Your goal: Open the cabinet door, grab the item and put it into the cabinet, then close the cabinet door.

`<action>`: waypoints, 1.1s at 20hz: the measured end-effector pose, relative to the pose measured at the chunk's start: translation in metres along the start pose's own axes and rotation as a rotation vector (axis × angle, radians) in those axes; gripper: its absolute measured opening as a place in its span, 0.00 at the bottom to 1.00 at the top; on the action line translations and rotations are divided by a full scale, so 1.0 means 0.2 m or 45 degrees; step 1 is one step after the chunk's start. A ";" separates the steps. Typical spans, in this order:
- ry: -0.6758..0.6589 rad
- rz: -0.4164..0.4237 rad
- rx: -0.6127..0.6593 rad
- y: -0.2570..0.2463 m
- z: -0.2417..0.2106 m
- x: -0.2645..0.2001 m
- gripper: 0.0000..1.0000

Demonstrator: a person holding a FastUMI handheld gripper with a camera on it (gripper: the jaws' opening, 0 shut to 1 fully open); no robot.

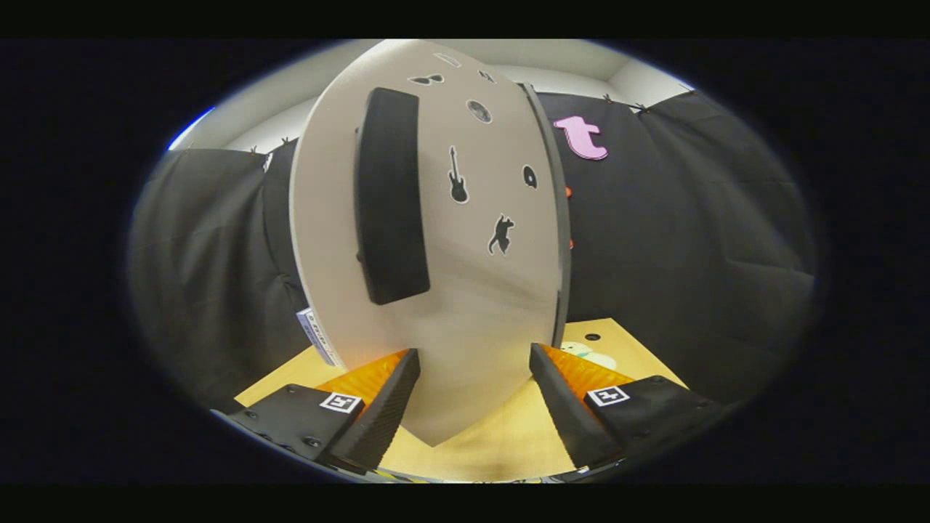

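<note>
**Inspector:** Gripper view. Report the hazards first.

**Operator:** My gripper [474,381] is spread wide, its 2 fingers released and gripping nothing. The cabinet door [465,290] stands right in front of me, seen at a slant, its lower corner reaching down between my fingers. In my judgement, the main risk is a glancing contact: if I push forward off-centre, a fingertip could skid across the smooth panel and swing the door the wrong way. A second risk: the black handle [391,196] sits up and to the left of my fingers, so closing where I am now would catch only the panel's corner, not the handle.

**Inspector:** Position of the door against the fingers?

**Operator:** Between them and just ahead. My left finger [381,407] looks close to the panel's left edge, the right finger [563,407] near its right edge; I cannot tell whether either touches. Small black stickers [458,176] dot the panel to the right of the handle.

**Inspector:** The item to be stowed?

**Operator:** I cannot identify it. A pale shape [590,354] lies on the wooden table [494,443], far right beyond my right finger, partly hidden.
</note>
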State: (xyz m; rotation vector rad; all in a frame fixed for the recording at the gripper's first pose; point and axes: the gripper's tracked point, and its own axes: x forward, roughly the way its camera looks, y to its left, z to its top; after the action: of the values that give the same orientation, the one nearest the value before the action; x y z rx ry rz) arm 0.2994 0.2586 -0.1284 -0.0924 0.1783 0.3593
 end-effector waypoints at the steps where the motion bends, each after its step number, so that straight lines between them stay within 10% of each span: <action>1: -0.001 -0.001 -0.001 0.04 0.01 0.06 0.97; 9: -0.023 -0.040 -0.026 0.26 0.10 0.54 0.98; 22: -0.054 -0.183 0.070 0.30 0.13 0.62 0.98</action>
State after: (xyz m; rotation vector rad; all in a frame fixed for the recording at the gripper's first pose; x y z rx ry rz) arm 0.3958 0.3588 -0.1295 -0.0429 0.1386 0.2124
